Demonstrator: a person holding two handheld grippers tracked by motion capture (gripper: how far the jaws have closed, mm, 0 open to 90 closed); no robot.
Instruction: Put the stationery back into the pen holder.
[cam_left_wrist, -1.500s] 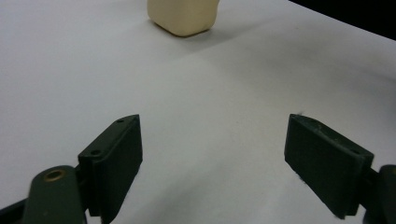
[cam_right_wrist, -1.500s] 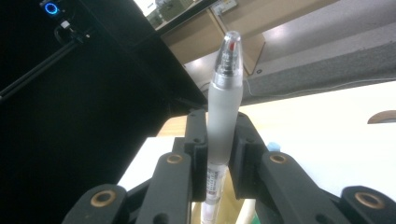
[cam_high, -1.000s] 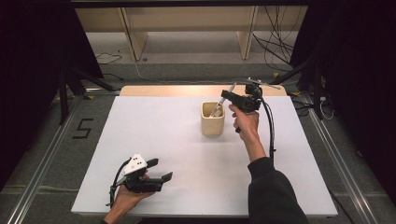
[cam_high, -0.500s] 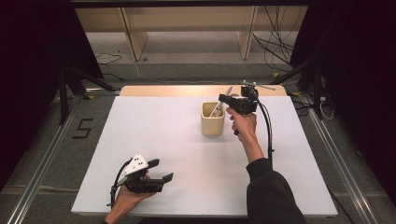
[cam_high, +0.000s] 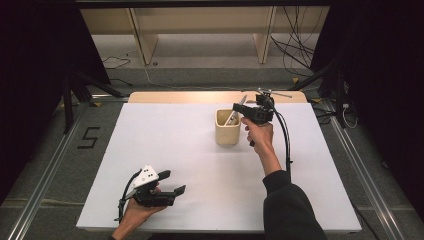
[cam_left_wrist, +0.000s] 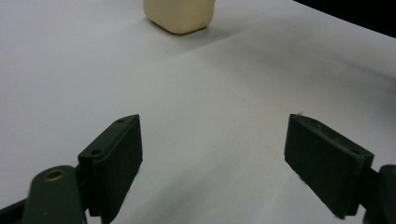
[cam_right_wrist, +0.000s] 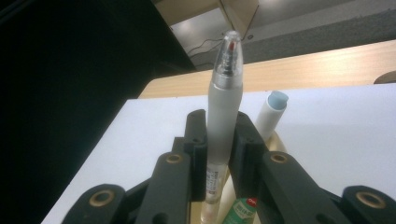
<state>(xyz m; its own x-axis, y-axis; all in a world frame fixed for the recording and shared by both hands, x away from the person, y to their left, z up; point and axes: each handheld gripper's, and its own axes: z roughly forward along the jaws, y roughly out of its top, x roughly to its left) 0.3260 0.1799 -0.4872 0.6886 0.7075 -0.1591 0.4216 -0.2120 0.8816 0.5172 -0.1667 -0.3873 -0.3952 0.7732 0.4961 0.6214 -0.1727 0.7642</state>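
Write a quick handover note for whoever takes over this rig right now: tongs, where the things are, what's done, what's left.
Right tongs: shut on the frosted pen, held above the beige holder at the far side of the white table.
Left tongs: open, holding nothing, low over the table's near left part.
In the holder: a white marker with a blue end and a green-labelled item.
Done: pen gripped.
Left: whether it is going in or coming out cannot be told; finish that move.
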